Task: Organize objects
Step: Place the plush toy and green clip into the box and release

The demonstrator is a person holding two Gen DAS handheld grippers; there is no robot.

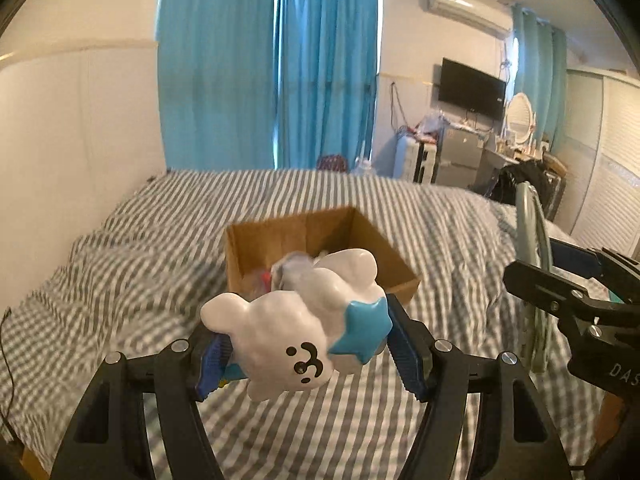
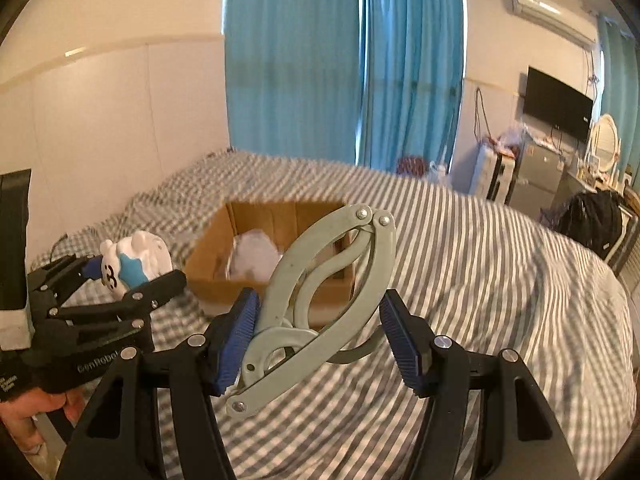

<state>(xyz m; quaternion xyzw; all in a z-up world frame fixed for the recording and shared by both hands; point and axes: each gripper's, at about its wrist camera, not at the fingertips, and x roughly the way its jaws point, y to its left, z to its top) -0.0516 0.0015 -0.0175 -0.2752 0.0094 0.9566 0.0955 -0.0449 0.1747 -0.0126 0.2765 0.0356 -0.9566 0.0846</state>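
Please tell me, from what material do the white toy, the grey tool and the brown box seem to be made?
White toy: probably glossy plastic or vinyl, with bright highlights. Grey tool: likely matte painted metal; flat arms joined by rivets. Brown box: plain cardboard, dull brown with folded walls.

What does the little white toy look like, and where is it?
Find the striped bed with the open cardboard box on it. Just in front of the box, the left gripper holds the white toy in the air. It is a puffy, glossy white animal with a tiny black face and a blue star, unlike the grey metal tool nearby.
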